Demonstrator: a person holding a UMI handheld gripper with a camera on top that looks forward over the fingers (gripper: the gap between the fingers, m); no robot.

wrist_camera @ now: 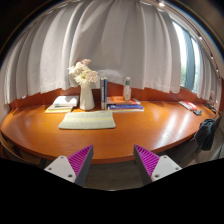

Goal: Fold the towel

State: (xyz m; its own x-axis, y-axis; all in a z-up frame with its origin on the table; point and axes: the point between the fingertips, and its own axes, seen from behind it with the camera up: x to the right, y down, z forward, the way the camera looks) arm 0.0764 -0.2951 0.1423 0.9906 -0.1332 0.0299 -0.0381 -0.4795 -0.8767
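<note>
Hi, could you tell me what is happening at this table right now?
A person holds a gripper with its fingers open and empty, hovering at the near edge of a wooden table. A folded towel lies well beyond the fingers, untouched, before a vase of flowers and some books.

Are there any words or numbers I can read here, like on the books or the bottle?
None can be read.
Books: covers too small to read.
Bottle: label too blurred.
Towel: plain, no writing.
The tool is open and bears no label.
</note>
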